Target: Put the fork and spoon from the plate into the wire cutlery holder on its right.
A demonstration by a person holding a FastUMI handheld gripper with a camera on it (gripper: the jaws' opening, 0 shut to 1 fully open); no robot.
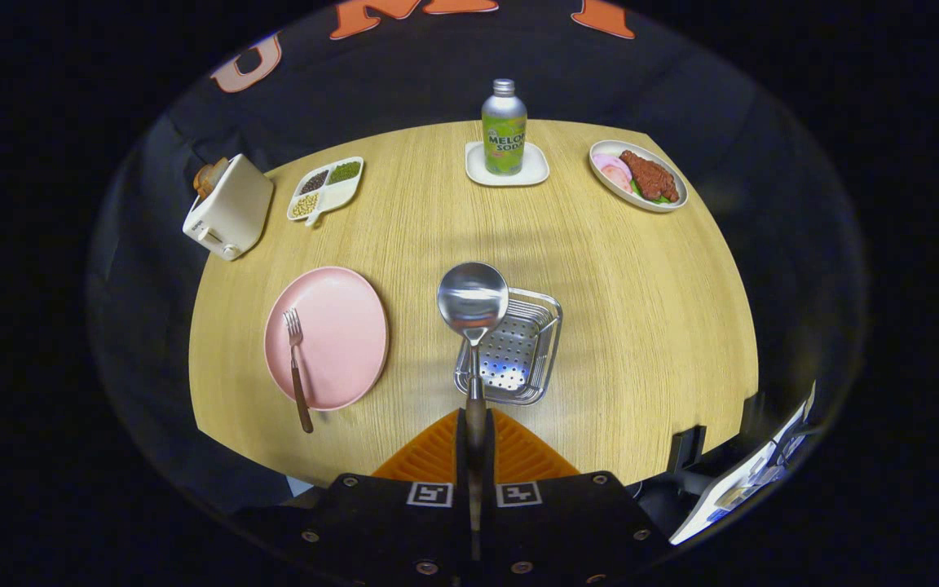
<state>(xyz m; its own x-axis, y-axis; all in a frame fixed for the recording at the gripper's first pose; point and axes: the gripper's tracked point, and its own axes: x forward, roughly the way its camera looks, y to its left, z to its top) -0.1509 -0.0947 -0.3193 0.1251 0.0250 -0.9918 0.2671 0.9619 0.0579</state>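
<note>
My gripper [475, 424] is shut on the dark handle of a metal spoon [473, 300]. The spoon points forward, its bowl hanging over the left rim of the wire cutlery holder [531, 359], well above the table. The holder is a shiny perforated metal tray just ahead of the fingers, slightly to their right. To its left lies a pink plate [339, 326]. A fork [297, 367] with a dark handle rests on the plate's left side, its handle sticking out over the near rim.
On the round wooden table [641, 310], beyond the plate and holder, stand a white toaster [229, 208] with bread, a divided dish of beans [327, 187], a soda bottle [504, 128] on a white coaster, and an oval dish of food [639, 174].
</note>
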